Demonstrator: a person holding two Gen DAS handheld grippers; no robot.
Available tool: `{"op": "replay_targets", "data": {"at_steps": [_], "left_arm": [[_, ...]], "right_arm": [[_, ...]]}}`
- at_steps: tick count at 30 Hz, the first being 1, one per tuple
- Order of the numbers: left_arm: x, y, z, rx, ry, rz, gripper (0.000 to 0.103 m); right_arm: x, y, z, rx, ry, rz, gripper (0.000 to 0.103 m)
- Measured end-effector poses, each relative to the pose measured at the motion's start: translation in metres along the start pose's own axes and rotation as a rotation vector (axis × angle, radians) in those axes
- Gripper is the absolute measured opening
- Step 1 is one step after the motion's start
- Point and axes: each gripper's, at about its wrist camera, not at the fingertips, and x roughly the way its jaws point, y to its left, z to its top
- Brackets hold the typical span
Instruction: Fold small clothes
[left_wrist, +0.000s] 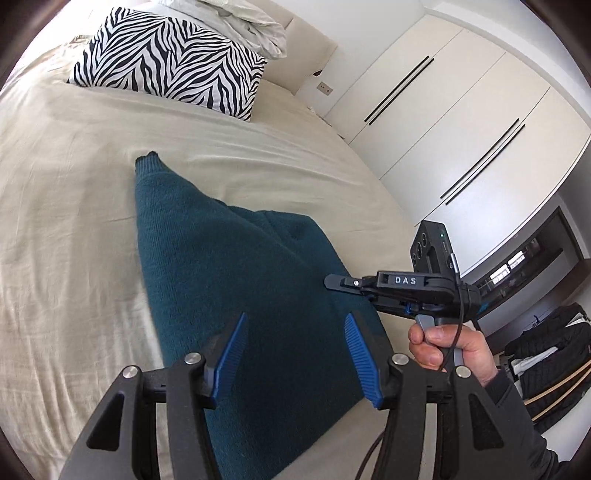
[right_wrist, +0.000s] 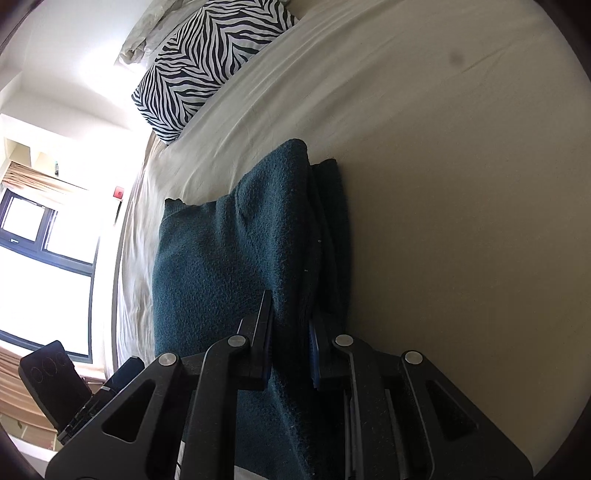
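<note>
Blue pads of the left gripper (left_wrist: 295, 360) are held apart over the teal sweater (left_wrist: 236, 280), gripping nothing. Its edge at 6 o'clock is pinched by the right gripper (right_wrist: 291, 325) on the bed (right_wrist: 443, 184). Probably mid-fold; next that edge gets carried across toward 12.

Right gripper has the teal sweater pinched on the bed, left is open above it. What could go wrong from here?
1. The right gripper pinches only a narrow ridge of the teal sweater; lifting may let the knit slip out or pull unevenly.
2. The left gripper stands open, holding nothing, so the unsupported side could sag and undo the fold.
3. The two grippers are close together over the beige bedsheet; they might collide.
</note>
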Motion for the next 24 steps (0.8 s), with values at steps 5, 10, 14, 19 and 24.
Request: {"op": "replay_targets", "data": {"at_steps": [5, 10, 14, 19, 24], "left_arm": [[0.018, 0.008, 0.025, 0.023, -0.019, 0.081, 0.057], [0.056, 0.026, 0.048, 0.036, 0.037, 0.16, 0.057], [0.085, 0.048, 0.049, 0.017, 0.115, 0.159, 0.054], [0.092, 0.048, 0.045, 0.047, 0.126, 0.166, 0.053], [0.094, 0.047, 0.042, 0.048, 0.132, 0.176, 0.052]], "right_arm": [[0.013, -0.02, -0.003, 0.03, -0.015, 0.046, 0.014], [0.013, -0.035, -0.01, 0.053, -0.034, 0.103, 0.014], [0.008, -0.032, -0.01, 0.055, -0.023, 0.094, 0.016], [-0.029, -0.002, 0.01, 0.019, -0.09, -0.076, 0.019], [-0.016, 0.047, 0.045, -0.038, -0.085, 0.12, 0.022]]}}
